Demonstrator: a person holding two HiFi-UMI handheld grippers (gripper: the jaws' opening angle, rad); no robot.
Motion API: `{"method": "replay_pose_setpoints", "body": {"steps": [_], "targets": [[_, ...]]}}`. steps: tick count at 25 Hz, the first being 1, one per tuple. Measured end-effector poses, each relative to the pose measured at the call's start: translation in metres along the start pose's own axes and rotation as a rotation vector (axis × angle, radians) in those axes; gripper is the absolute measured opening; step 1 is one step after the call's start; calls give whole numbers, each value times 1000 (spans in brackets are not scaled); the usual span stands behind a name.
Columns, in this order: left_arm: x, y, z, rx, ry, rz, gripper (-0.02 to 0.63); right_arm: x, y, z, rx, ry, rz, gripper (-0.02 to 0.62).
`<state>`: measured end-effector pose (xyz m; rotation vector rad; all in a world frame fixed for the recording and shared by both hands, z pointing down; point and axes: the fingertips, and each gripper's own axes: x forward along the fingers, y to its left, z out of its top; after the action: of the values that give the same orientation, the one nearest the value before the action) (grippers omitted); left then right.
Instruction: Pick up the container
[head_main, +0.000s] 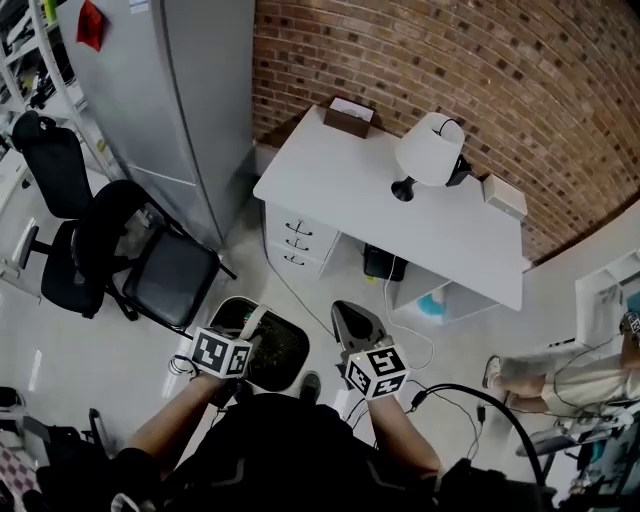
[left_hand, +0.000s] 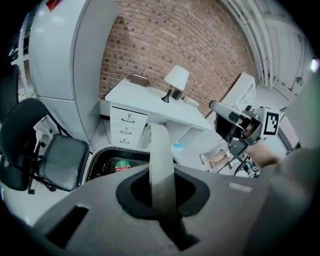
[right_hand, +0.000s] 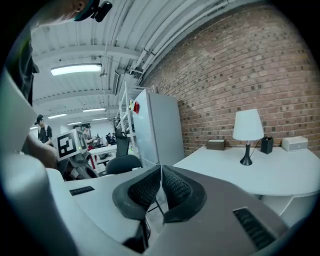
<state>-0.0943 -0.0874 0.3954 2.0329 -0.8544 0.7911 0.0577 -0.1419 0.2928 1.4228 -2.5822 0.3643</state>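
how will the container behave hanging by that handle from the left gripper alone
Hanging from one handle clamped in the left gripper, the container will probably swing and tilt. The handle curves like a band, so it likely flexes. Only one small labelled item shows inside, so it is probably light.

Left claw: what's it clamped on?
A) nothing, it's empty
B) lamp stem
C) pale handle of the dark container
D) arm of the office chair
C: in the left gripper view, the left claw has its pads shut on the pale handle, which rises from the dark container below it.
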Motion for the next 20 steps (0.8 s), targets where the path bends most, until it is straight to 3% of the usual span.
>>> {"method": "replay_pose_setpoints", "body": {"steps": [3,10,20], "targets": [[-14,-2,7,16,-17,-19,28,-6,0,19,-4,-46,-52,14],[-33,0,26,45,-39,-28,28,-7,5,45,-14,-82,-61,9],[-40,12,37,-47,-121,-3,28,-9,9,53,-21,-80,-59,8]]}}
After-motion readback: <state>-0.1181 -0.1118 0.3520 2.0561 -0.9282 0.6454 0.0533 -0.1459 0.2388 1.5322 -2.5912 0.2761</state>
